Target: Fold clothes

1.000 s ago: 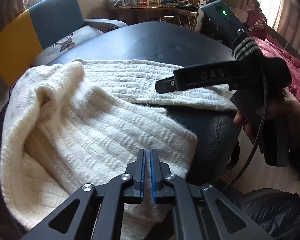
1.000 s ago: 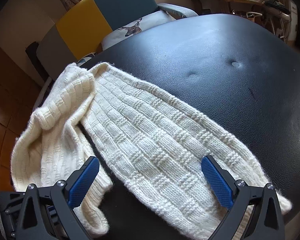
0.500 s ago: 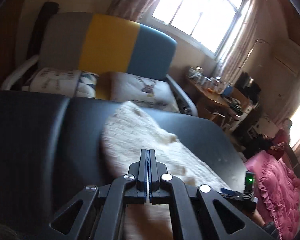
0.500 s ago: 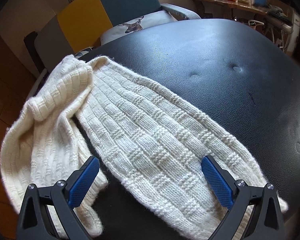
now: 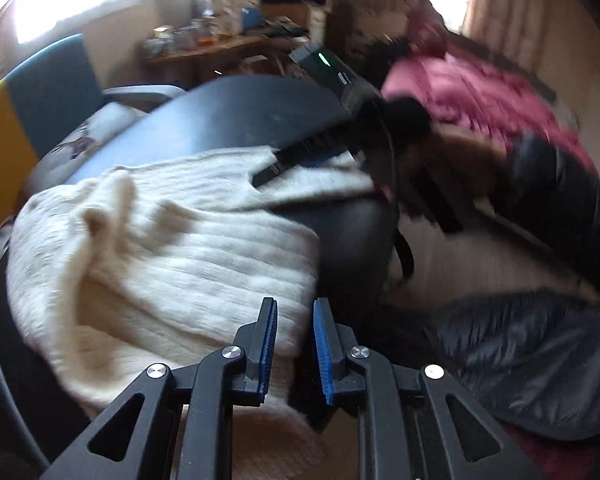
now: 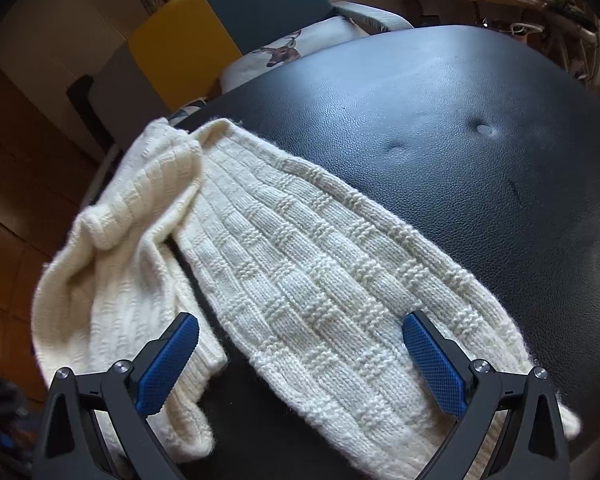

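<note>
So the biggest thing here is the black padded tabletop [image 6: 440,128], which runs away ahead of both sets of tongs, and the cream knit garment [image 6: 308,280] lies on it right under them. One long panel is laid out flat under the right tongs [image 6: 300,356], probably so it can act as the base for a fold, while the other half sits bunched off to their left and droops over the near edge. The right tongs are spread wide, straddling that flat panel with nothing pinched, my guess is they're lined up to grab its near end. The left tongs [image 5: 294,344] hover over the rumpled part, jaws opening, and no knit is caught between the blue pads [image 5: 269,344], so it looks like they've just let the fabric drop. Left view is really smeared. No readable writing or brand anywhere; the device past the left tongs only shows a green light [image 5: 323,59].
</note>
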